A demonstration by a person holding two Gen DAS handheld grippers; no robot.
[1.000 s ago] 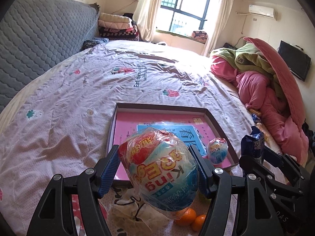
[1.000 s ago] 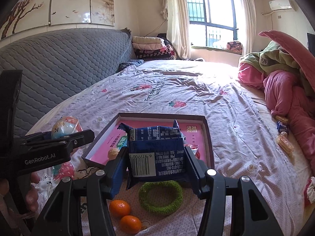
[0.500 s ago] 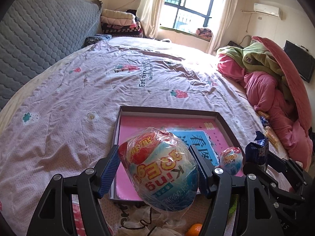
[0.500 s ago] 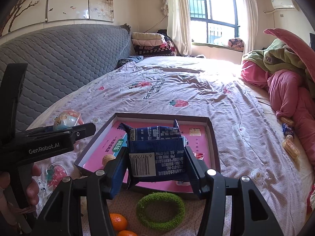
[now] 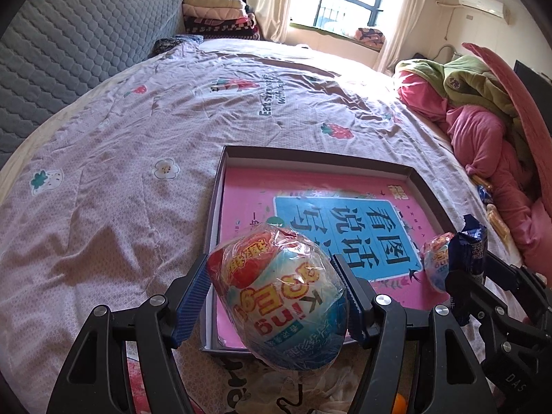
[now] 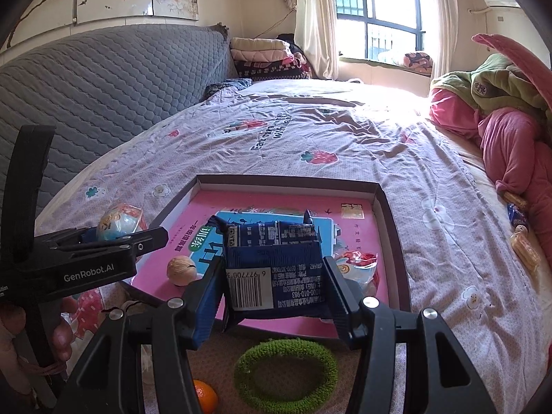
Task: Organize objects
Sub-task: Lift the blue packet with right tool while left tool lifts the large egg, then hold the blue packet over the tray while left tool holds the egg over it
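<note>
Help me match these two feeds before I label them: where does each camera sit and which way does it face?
Left wrist: on the left gripper, looking down its fingers at the egg it holds and the tray; the right gripper shows beside it.
Right wrist: on the right gripper, facing the packet it holds and the tray; the left gripper and a hand show.
Shared: tray, bed, window.

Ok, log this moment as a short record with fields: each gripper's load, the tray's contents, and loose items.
left gripper: shut on wrapped toy egg
right gripper: shut on blue snack packet
tray: pink book, walnut, second wrapped egg
in front of tray: green ring, orange
</note>
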